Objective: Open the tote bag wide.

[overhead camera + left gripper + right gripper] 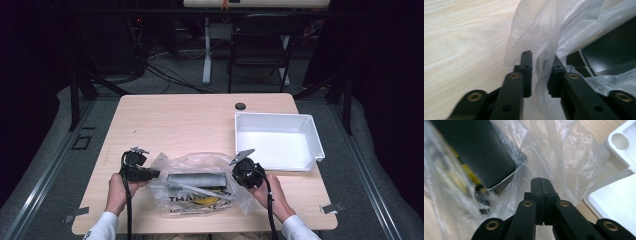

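Clear plastic bag (200, 187) lying at 6 o'clock on the counter (175, 122), dark flat box (196, 178) inside. Left tongs (156, 174) at the bag's 9 o'clock edge, jaws partly apart with film between. Right tongs (235, 172) at 3 o'clock, pinched tight on film. White tray (312, 135) toward 2 o'clock.

The table (175, 120) at the frame's middle is pale wood-grain laminate, smooth and matt. On its lower middle lies a thin, clear, crinkled plastic bag (200, 165), glossy where it folds, around a dark matt box (196, 178). At right, the white tray (312, 132) looks like smooth, moulded plastic.
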`<action>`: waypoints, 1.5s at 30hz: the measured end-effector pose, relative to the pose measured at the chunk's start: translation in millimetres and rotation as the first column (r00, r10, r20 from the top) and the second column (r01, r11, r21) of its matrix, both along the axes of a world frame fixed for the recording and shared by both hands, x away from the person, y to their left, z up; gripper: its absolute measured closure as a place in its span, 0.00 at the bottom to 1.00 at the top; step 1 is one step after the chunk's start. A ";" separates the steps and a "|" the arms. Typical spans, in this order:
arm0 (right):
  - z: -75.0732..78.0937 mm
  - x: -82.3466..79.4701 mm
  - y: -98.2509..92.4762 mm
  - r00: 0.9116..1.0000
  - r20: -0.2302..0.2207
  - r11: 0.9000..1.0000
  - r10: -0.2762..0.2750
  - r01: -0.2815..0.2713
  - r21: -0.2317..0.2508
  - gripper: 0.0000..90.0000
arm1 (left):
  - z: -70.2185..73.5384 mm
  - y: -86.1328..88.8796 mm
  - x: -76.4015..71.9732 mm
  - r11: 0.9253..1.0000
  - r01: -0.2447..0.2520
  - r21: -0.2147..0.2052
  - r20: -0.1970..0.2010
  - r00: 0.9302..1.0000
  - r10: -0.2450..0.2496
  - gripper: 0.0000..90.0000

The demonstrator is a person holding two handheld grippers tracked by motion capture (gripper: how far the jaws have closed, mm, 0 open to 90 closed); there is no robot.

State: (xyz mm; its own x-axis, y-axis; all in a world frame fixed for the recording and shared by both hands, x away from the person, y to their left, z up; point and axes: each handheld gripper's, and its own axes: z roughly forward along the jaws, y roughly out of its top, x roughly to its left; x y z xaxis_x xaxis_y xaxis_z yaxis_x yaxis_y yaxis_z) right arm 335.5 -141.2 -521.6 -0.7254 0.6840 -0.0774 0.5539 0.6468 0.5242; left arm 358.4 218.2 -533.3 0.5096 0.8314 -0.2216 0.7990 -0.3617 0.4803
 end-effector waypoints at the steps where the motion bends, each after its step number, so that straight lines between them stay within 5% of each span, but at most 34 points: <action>1: -1.0 1.7 0.2 1.000 -0.001 1.000 -0.005 0.005 -0.004 1.00 | -2.2 -1.3 0.9 1.000 0.009 0.015 -0.006 1.000 -0.009 0.91; 10: -15.3 11.3 -1.1 0.997 -0.019 0.993 -0.079 0.078 -0.087 1.00 | -10.6 -0.6 6.8 0.997 -0.013 0.071 -0.035 0.999 0.015 0.96; 14: -18.1 8.8 0.4 0.998 -0.048 0.990 -0.050 0.043 -0.134 1.00 | -10.5 -1.3 5.1 0.992 0.016 0.122 -0.043 0.999 -0.010 0.96; 19: -19.4 4.2 -1.5 0.996 -0.081 0.986 -0.024 0.011 -0.164 1.00 | -7.9 0.8 3.5 0.991 0.032 0.127 -0.053 0.998 -0.025 0.90; 25: -13.8 1.8 -7.9 0.996 -0.091 0.994 -0.005 -0.005 -0.111 0.98 | 17.7 8.4 -5.6 0.999 -0.007 0.033 0.008 1.000 0.007 0.61; 30: -2.0 0.2 -15.1 0.995 -0.098 1.000 -0.008 0.007 -0.016 0.80 | 33.4 8.1 -15.7 1.000 0.003 -0.014 0.024 1.000 -0.003 0.42; 35: 12.0 -4.1 -24.3 0.986 -0.164 0.989 -0.010 0.034 0.143 0.55 | 31.1 5.6 -24.0 0.999 0.042 -0.028 -0.035 0.998 -0.043 0.38; 37: 10.0 -6.8 -23.5 0.980 -0.199 0.989 0.018 0.013 0.149 0.52 | 26.1 3.9 -27.2 0.997 0.082 -0.012 -0.078 0.994 -0.083 0.39; 42: -7.4 -7.2 -16.5 0.969 -0.246 0.998 0.016 -0.002 0.058 0.69 | 10.3 -2.3 -29.7 0.988 0.150 0.036 -0.194 0.971 -0.140 0.54; 45: -15.4 -3.8 -16.1 0.964 -0.266 0.999 -0.001 0.010 0.032 0.77 | 1.3 -4.2 -29.7 0.984 0.166 0.060 -0.226 0.963 -0.148 0.66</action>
State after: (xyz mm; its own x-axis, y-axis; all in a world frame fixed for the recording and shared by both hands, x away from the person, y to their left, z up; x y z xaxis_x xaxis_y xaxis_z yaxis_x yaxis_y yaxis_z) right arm 331.7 -157.3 -537.0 -0.7129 0.6871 0.1404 0.6799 0.6281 0.3785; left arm 328.7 214.0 -532.0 0.5809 0.7638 -0.2812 0.8120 -0.5202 0.2644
